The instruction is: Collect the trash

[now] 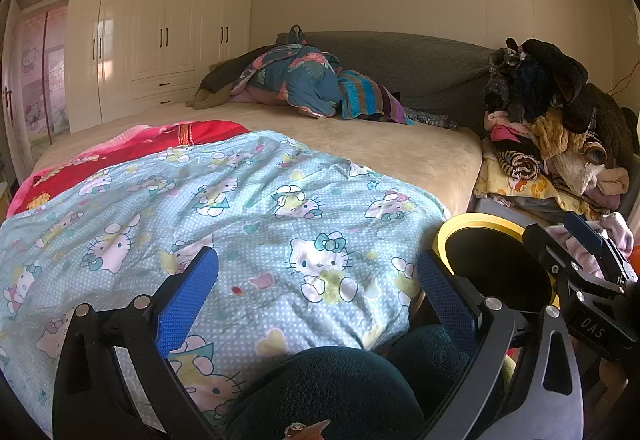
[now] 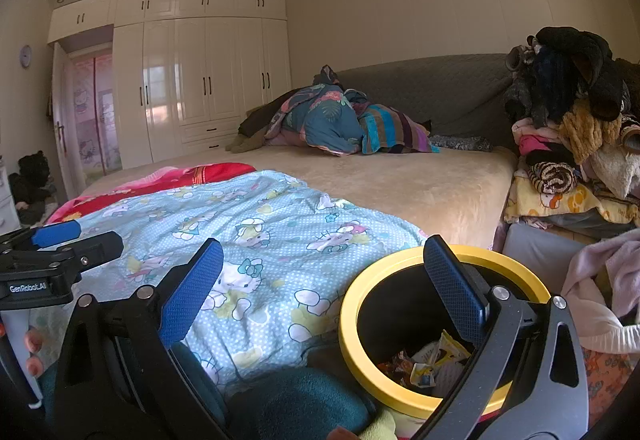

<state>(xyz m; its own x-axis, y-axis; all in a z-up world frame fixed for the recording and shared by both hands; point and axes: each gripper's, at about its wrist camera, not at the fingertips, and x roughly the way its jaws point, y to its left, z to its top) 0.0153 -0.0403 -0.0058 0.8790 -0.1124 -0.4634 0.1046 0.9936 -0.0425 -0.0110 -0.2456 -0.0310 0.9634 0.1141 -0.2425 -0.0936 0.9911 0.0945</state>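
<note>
both grippers, left gripper (image 1: pixel 318 290) and right gripper (image 2: pixel 324 280), hang with jaws spread wide and empty. crumpled wrappers (image 2: pixel 428 362) lie inside the yellow-rimmed bin (image 2: pixel 352 352) beside the bed (image 2: pixel 420 183).

Soft daylight filled the room, glare streaked the glossy wardrobe doors (image 2: pixel 192 79), the foreground sat in dim shadow, heavy fisheye bending curved the walls, black vignette ate the corners, focus was pretty sharp overall
</note>
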